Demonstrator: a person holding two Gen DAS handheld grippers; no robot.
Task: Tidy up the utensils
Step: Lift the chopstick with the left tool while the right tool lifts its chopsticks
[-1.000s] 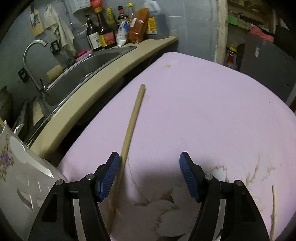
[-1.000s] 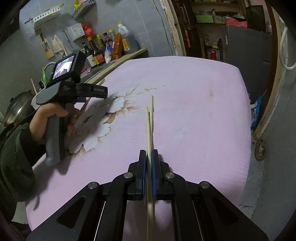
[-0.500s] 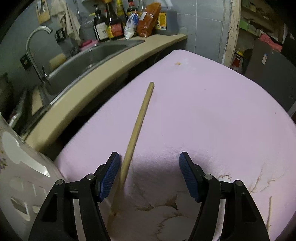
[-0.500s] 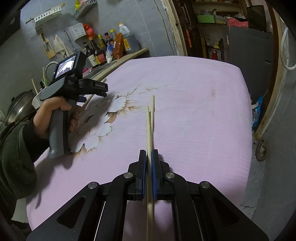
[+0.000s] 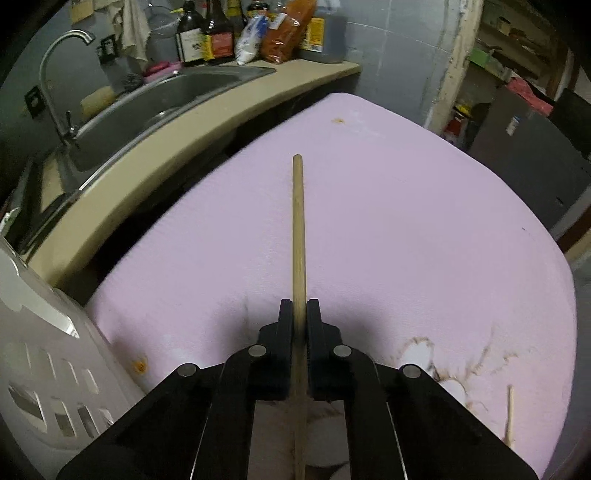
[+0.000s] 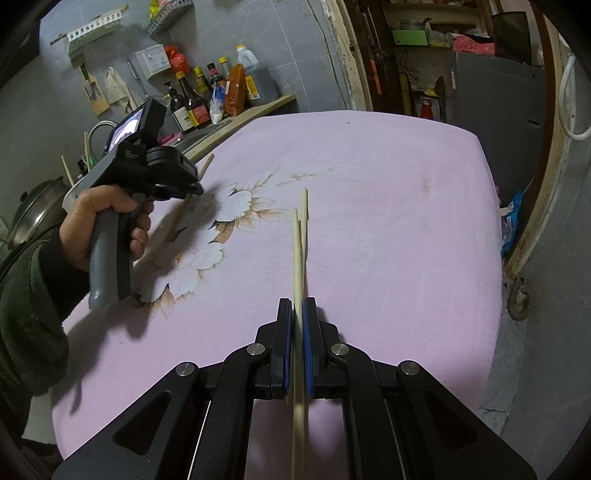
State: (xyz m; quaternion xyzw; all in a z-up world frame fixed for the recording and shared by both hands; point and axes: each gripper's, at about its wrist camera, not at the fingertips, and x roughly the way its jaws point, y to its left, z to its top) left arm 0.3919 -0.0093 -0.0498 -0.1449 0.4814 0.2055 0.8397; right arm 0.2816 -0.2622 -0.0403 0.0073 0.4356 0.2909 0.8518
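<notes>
A long, thick wooden stick [image 5: 298, 229] lies along the pink flowered cloth [image 5: 406, 229], pointing away from me. My left gripper [image 5: 299, 306] has its jaws closing on the stick's near part, and both pads press its sides. In the right wrist view that gripper [image 6: 155, 173] is held in a person's hand [image 6: 99, 210] at the left, with the stick's far tip [image 6: 207, 164] poking out behind it. My right gripper [image 6: 297, 306] is shut on a pair of pale chopsticks [image 6: 300, 240], whose ends reach forward over the cloth.
A white slotted basket [image 5: 44, 362] stands at the near left of the cloth. Beyond it run a beige counter, a steel sink [image 5: 155, 99] with a tap, and several sauce bottles [image 5: 207, 33]. The end of a chopstick [image 5: 510, 413] shows at the near right. The cloth drops off at its right edge.
The left gripper shifted left over the wooden stick and went from wide open to shut on it. The right gripper kept still with the chopsticks in its grip.
</notes>
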